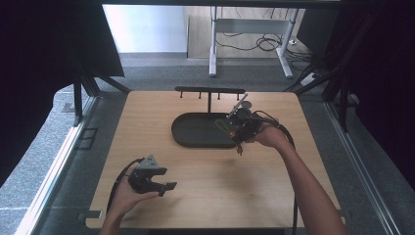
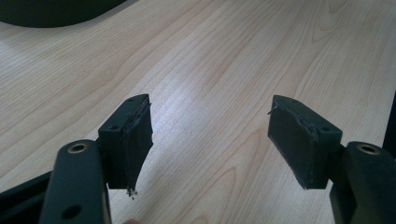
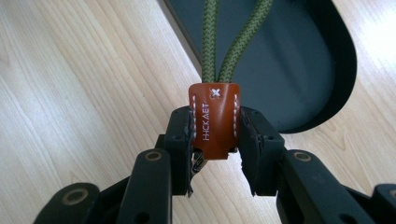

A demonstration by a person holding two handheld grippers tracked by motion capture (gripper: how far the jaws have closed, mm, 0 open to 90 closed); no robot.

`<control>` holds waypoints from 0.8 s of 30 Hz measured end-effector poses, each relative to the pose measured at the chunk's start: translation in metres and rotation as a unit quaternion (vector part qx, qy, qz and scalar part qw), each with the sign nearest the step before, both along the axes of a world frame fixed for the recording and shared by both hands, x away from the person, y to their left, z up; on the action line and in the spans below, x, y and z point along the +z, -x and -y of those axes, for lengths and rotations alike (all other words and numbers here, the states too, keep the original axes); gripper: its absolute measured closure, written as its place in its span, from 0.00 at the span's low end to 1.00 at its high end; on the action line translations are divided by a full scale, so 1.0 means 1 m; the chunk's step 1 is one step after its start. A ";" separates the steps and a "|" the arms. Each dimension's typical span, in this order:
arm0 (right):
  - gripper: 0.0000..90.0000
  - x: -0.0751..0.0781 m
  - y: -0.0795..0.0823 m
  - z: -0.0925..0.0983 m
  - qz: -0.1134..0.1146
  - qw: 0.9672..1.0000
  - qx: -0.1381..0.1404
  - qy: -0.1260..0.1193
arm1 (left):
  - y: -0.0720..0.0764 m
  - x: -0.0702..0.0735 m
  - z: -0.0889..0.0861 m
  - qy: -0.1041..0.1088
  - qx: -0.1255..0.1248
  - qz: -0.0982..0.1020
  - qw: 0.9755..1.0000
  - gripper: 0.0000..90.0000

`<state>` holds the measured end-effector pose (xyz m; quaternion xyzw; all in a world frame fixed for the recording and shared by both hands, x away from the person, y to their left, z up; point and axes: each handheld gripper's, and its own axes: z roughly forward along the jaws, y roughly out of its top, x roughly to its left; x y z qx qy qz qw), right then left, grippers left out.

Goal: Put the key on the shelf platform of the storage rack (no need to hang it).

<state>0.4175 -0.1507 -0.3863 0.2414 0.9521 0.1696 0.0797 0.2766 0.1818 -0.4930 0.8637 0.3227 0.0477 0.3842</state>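
The right tool (image 3: 215, 140) is clamped on the brown leather tab (image 3: 215, 119) of a green cord loop (image 3: 229, 42), which stretches over the black oval tray (image 3: 303, 70). The pickup looks done; hanging the loop on the hook rack (image 1: 209, 91) behind the tray seems left. The left tool (image 2: 210, 140) rests wide open and empty on the bench (image 2: 224, 56).

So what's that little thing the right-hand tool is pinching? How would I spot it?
Start at the wooden table and find the black oval tray near its far side. At the tray's right end the right gripper is shut on a small brown leather tab. It is white-stitched, stamped HICKMET, with a green braided cord looping out of it.
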 end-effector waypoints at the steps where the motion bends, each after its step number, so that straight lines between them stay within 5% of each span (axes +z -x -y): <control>1: 0.74 0.000 0.000 0.000 0.000 1.000 0.000 0.000 | 0.000 0.000 0.000 0.000 0.000 0.000 1.000 0.35; 24: 0.74 0.000 -0.024 -0.007 -0.012 0.999 -0.015 -0.033 | 0.000 0.000 -0.001 0.001 0.000 -0.001 1.000 0.35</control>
